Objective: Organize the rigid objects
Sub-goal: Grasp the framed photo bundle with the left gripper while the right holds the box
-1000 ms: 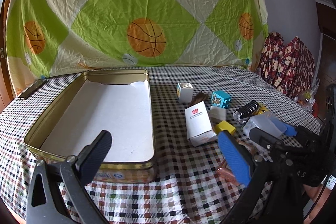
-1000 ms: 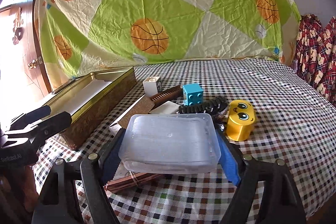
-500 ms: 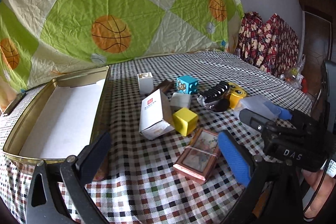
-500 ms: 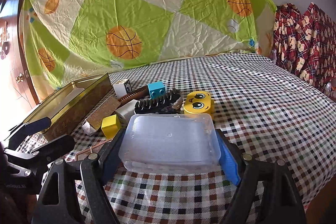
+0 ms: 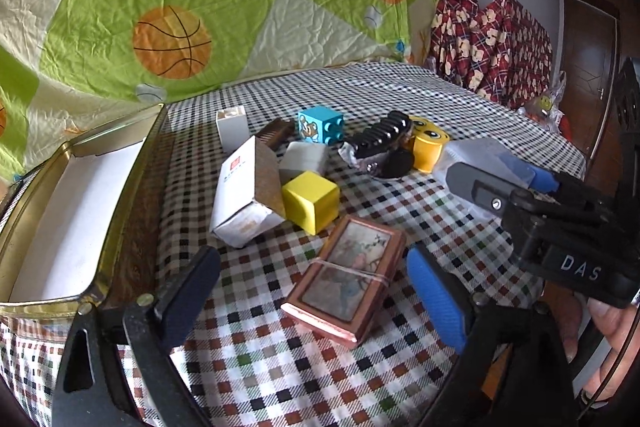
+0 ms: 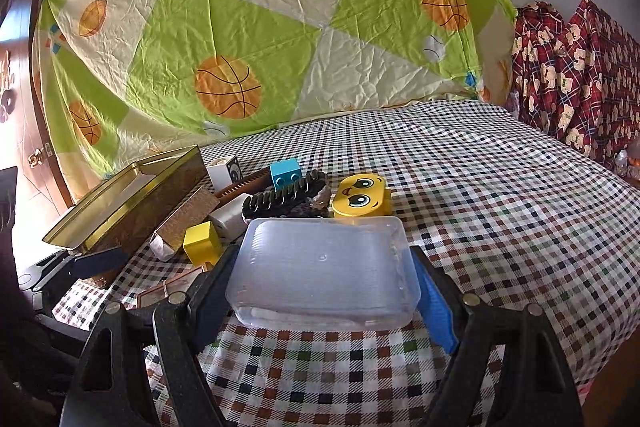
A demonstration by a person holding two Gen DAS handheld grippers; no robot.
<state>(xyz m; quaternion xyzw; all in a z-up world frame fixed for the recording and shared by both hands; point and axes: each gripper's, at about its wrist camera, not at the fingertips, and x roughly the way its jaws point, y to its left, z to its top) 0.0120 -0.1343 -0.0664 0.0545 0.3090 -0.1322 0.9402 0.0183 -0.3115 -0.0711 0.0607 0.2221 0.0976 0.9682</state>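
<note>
A flat pink picture box (image 5: 346, 279) bound with a rubber band lies on the checked cloth between the fingers of my left gripper (image 5: 314, 297). Those jaws are closing, with a gap on each side of the box. My right gripper (image 6: 324, 291) is shut on a clear plastic box (image 6: 324, 275) and holds it above the cloth. That box also shows at the right of the left wrist view as the clear plastic box (image 5: 480, 155). The open gold tin (image 5: 120, 227) stands at the left, and only its white lining shows inside.
Beyond the pink box lie a white carton (image 5: 240, 195), a yellow cube (image 5: 312, 201), a blue brick (image 5: 320, 125), a black toothed clip (image 5: 380, 137), a yellow smiley block (image 5: 428, 147) and a white block (image 5: 232, 123). A hand (image 5: 608, 319) is at the right edge.
My left gripper swung right from in front of the tin to the pink box, which now lies between its fingers. The right gripper shifted slightly, still holding the clear box.
</note>
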